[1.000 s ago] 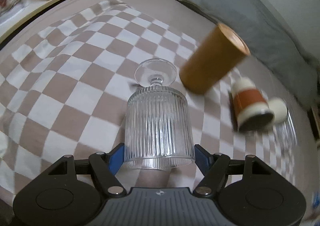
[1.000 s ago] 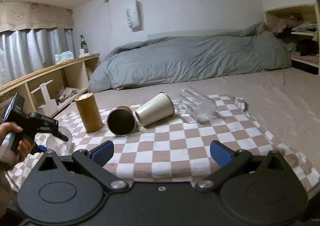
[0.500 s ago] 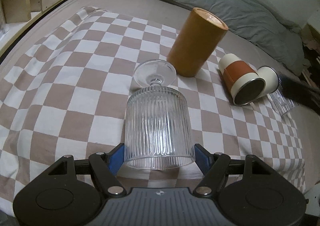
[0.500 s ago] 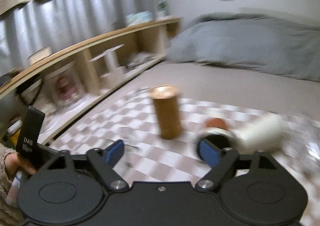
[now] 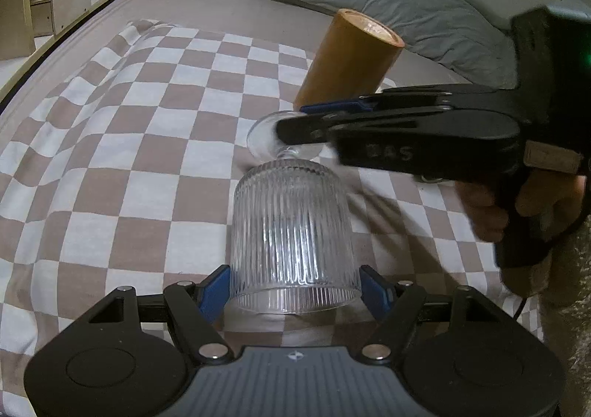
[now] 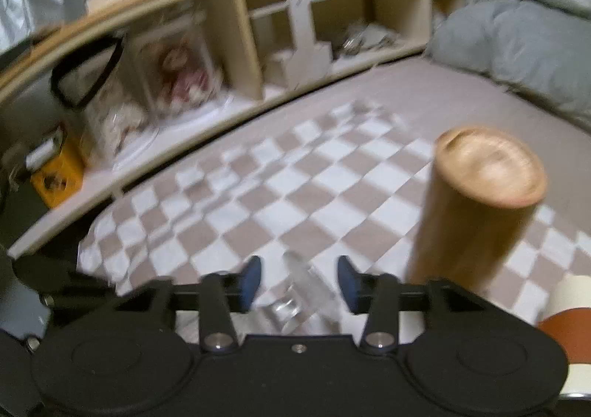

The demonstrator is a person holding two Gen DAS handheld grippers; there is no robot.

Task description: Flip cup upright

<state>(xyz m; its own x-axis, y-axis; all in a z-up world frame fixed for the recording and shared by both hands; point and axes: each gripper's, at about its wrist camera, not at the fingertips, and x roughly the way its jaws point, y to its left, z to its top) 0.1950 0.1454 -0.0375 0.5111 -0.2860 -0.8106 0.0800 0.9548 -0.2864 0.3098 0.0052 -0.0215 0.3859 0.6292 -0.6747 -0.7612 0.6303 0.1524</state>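
- Left wrist view: the left gripper (image 5: pixel 294 287) clamps the ribbed glass cup (image 5: pixel 291 236) near its rim, blue pads on both sides. The cup lies on the checkered cloth (image 5: pixel 147 143) at 6 o'clock, its foot pointing toward 12.
- New since half a second ago: the right gripper (image 5: pixel 291 121) has swung in from 3 o'clock and now reaches across the cup's foot, just in front of the wooden cylinder (image 5: pixel 347 58) at 1 o'clock. Its fingers (image 5: pixel 332 107) appear edge-on here, so their gap cannot be told from this side.
- Right wrist view: blurred by motion. The right gripper (image 6: pixel 298 282) is moderately open, its blue pads either side of the glass foot (image 6: pixel 295 269) at 6 o'clock and not touching it. The cylinder stands at 3 o'clock, shelving (image 6: pixel 258 47) across 12.
- Meaning: the right claw has arrived at the foot. Closing on it looks like the next step before tipping the cup upright; the cup is not yet upright.
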